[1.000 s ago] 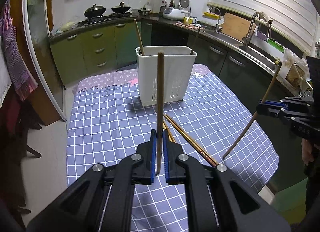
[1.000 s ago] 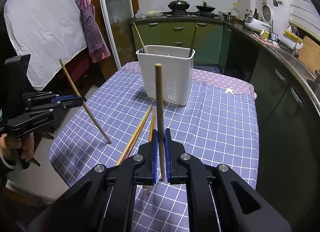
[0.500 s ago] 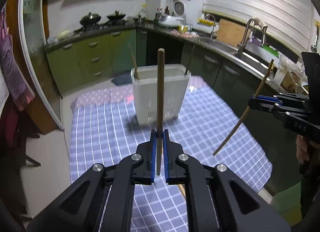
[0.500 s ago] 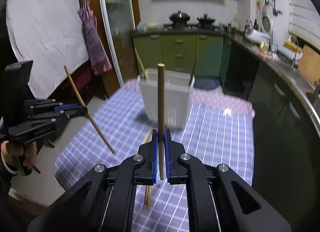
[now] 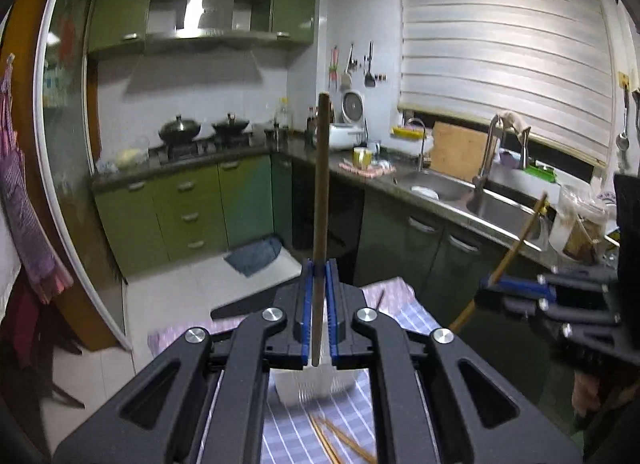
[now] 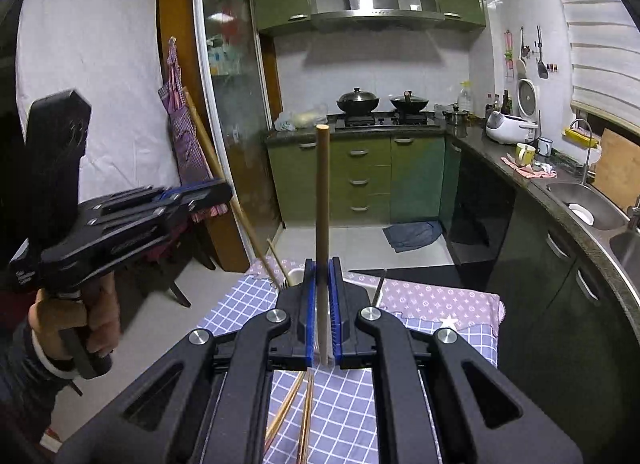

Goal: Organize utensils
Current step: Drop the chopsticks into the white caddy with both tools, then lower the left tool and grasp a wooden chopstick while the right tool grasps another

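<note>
In the left wrist view my left gripper is shut on a dark brown chopstick that stands upright, high above the table. Under its jaws shows part of the white utensil holder, with loose chopsticks lying on the checked cloth nearer to me. My right gripper is shut on a pale wooden chopstick, also upright. The holder's rim peeks out behind it, with a chopstick leaning inside. Each gripper appears in the other's view: right gripper, left gripper.
The table wears a blue checked cloth with a purple far edge. Behind stand green cabinets, a stove with two woks and a counter with a sink on the right. A person's hand grips the left tool.
Both grippers have risen with their chopsticks and tilted up. The holder and table have dropped to the bottom of both views, and the kitchen's upper cabinets have come into sight.
</note>
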A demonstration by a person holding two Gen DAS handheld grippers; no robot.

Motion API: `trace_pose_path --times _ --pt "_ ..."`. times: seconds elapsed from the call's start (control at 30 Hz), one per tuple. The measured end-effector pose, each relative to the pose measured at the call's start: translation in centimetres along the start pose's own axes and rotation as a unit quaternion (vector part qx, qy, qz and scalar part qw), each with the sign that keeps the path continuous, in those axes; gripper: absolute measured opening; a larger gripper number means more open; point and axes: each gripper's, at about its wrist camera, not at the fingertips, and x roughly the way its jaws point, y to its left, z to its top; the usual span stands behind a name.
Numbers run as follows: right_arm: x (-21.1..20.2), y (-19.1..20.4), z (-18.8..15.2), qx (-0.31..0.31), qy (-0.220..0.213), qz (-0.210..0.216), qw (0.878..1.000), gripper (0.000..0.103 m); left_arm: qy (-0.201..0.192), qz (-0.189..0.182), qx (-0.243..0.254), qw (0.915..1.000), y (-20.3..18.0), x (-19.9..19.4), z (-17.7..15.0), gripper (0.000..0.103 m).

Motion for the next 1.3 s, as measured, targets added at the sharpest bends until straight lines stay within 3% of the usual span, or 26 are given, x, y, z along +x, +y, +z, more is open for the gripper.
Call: trace_pose_path --times 0.13,0.43,0.47,0.57,0.6,0.77,1.0,1.17,1.3 --pt "0.4 -0.4 0.5 0.005 -0.008 0.005 1.000 0.007 0.000 0.018 0.011 0.9998 -0.3 3.1 0.4 0.007" --pt "1.1 -1.8 2.4 0.015 -0.028 -0.012 0.999 0.007 0.086 0.038 -0.017 0.9954 1.4 10.5 -4.6 0.007" --pt "1.3 -1.9 2.7 0.016 -0.032 -0.014 0.999 0.007 0.090 0.042 -0.018 0.9949 1.5 10.7 -5.0 0.012" --pt "2.3 -2.5 3.8 0.023 -0.043 -0.020 0.999 0.007 0.087 0.048 -0.016 0.9950 1.6 10.3 -5.6 0.040" --pt "2.8 -2.6 4.2 0.026 -0.048 -0.023 0.998 0.007 0.081 0.054 -0.011 0.9952 1.4 9.8 -5.8 0.042" --pt "6.6 -3.7 5.2 0.036 -0.044 -0.034 0.998 0.007 0.090 0.064 0.007 0.9939 0.9 7.7 -6.8 0.042" --pt "11.4 -4.4 2.5 0.039 0.006 -0.040 0.998 0.008 0.161 0.054 0.013 0.9854 0.9 5.5 -10.2 0.047" --pt "12.2 -4.3 0.4 0.032 0.023 -0.044 0.998 0.009 0.215 0.034 0.003 0.9761 0.6 5.2 -12.6 0.047" --pt "10.4 -4.2 -0.2 0.035 0.011 -0.040 0.999 0.010 0.257 0.021 0.001 0.9662 -0.2 5.6 -14.7 0.047"
